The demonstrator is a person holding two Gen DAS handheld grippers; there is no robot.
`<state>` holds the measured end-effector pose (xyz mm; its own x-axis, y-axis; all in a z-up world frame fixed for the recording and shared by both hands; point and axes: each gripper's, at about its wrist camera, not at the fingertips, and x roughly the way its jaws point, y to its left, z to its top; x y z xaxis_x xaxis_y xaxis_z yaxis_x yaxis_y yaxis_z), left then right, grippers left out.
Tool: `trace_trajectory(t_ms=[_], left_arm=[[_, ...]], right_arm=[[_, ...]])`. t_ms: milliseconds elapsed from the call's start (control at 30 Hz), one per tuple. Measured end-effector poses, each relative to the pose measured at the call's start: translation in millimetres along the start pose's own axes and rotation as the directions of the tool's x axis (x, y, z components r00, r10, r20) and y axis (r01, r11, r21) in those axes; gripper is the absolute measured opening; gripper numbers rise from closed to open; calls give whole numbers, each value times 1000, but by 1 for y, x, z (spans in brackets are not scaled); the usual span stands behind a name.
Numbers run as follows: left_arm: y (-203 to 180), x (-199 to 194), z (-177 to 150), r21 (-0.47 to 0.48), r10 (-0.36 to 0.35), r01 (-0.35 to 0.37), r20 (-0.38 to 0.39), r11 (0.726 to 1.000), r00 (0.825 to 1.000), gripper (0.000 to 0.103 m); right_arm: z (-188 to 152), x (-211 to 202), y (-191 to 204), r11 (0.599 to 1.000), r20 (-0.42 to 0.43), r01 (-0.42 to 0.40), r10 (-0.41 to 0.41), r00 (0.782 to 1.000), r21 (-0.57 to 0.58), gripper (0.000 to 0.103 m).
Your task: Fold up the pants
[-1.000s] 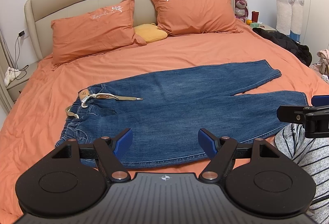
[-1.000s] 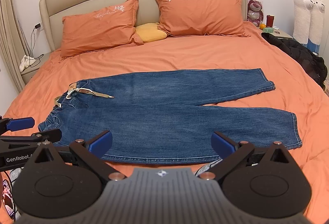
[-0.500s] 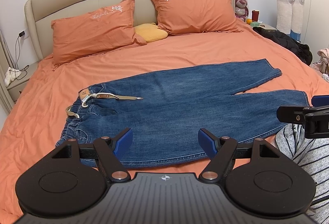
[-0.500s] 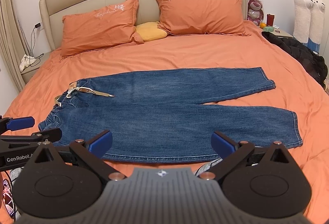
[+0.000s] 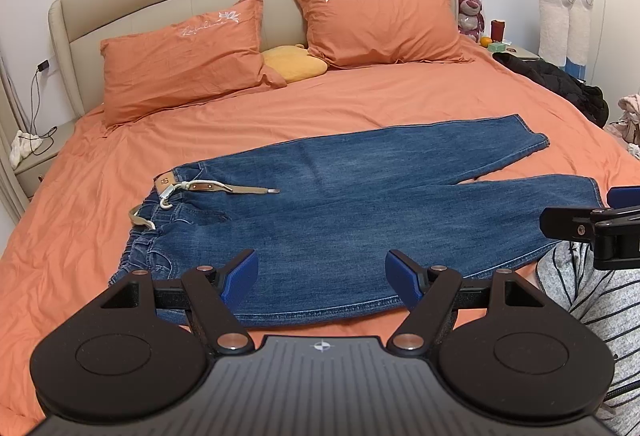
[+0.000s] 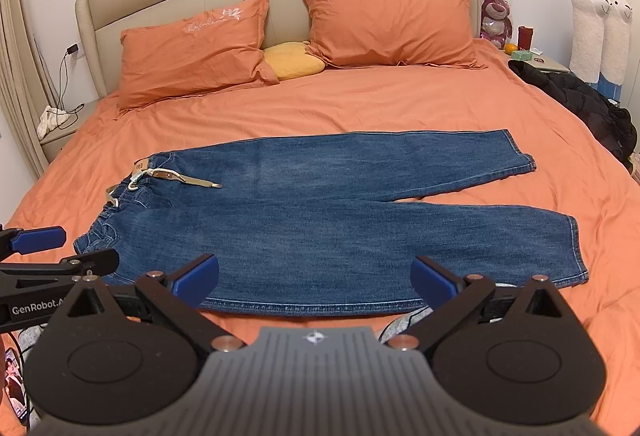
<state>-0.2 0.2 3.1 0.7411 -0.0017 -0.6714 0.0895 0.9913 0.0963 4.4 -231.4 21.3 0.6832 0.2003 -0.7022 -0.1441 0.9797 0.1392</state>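
Note:
Blue jeans (image 5: 360, 204) lie flat on the orange bed (image 5: 360, 104), waistband to the left, both legs spread to the right; they also show in the right wrist view (image 6: 320, 212). A tan belt (image 5: 224, 188) lies across the waist. My left gripper (image 5: 322, 278) is open and empty, held above the near hem edge of the jeans. My right gripper (image 6: 314, 278) is open and empty, also above the near edge. Each gripper shows at the side of the other's view: the right one (image 5: 592, 214), the left one (image 6: 44, 252).
Two orange pillows (image 5: 180, 52) and a yellow cushion (image 5: 296, 64) lie at the headboard. A black jacket (image 6: 588, 104) lies on the bed's right edge. Nightstands stand on both sides. A striped grey sleeve (image 5: 592, 300) is at the near right.
The right wrist view has shifted slightly, so the jeans sit a little higher in it. Both grippers stay open and nothing on the bed has moved.

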Motion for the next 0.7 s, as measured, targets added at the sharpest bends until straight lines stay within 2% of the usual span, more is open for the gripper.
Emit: trace_trajectory(t_ms=[400, 600, 700], left_arm=[[10, 11, 1, 20, 27, -26, -12, 999, 1000, 85], [46, 28, 21, 31, 97, -97, -13, 995, 995, 85], [64, 40, 32, 29, 118, -117, -18, 993, 993, 81]], right_arm=[[1, 13, -13, 1000, -16, 4, -4, 1000, 11, 98], [16, 36, -59, 998, -1, 35, -35, 999, 59, 98], [27, 53, -92, 995, 22, 58, -60, 998, 77, 98]])
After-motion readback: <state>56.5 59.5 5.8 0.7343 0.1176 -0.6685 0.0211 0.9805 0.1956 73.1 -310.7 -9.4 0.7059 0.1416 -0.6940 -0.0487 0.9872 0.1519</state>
